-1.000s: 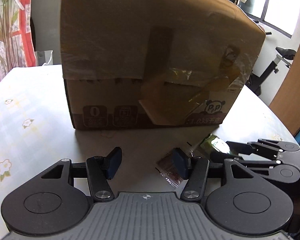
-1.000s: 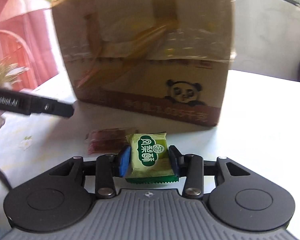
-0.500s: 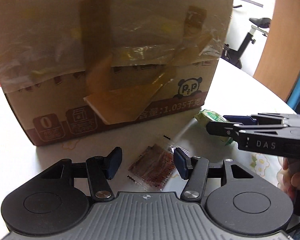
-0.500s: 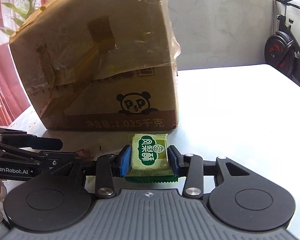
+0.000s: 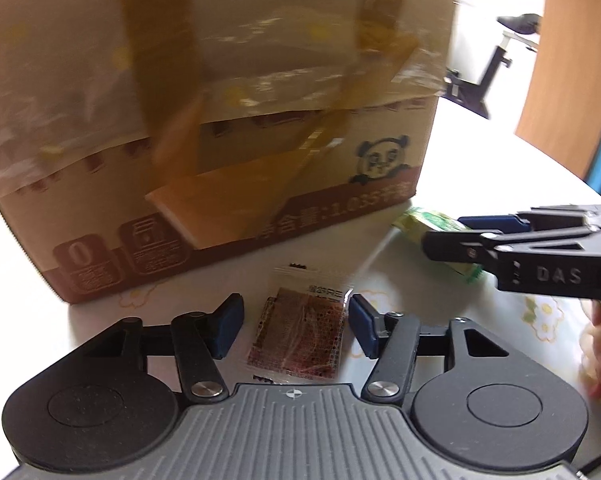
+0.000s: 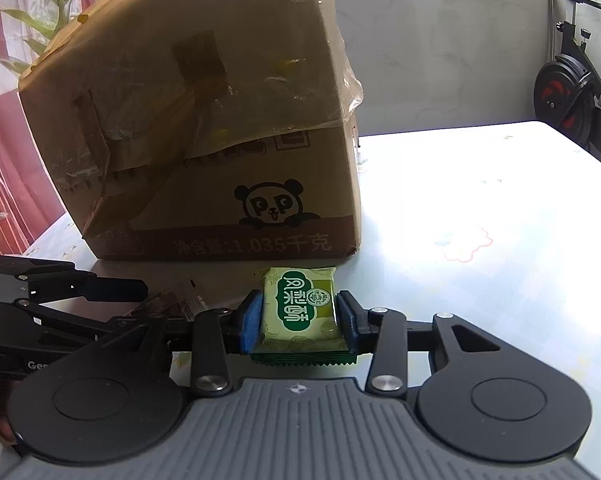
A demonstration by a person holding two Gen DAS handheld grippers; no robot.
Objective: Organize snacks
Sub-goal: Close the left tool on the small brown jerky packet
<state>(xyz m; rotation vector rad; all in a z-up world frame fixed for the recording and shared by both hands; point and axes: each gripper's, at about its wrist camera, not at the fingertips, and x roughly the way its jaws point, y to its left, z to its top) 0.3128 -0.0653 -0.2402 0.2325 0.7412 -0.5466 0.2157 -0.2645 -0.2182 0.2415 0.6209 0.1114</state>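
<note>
Right gripper (image 6: 297,322) level, clamping green snack (image 6: 300,312)

Both snack pkts (image 5: 300,332) (image 6: 300,312) before box (image 5: 220,120).

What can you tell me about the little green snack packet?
The green snack packet is a small, flat, pillow-shaped wrapper, light green with a dark green band of white Chinese characters and a round seal. Its near end has a crimped zigzag edge. The right gripper pinches its two sides with blue pads, holding it face-up, just in front of the cardboard box. Whether it touches the table cannot be told.
</note>
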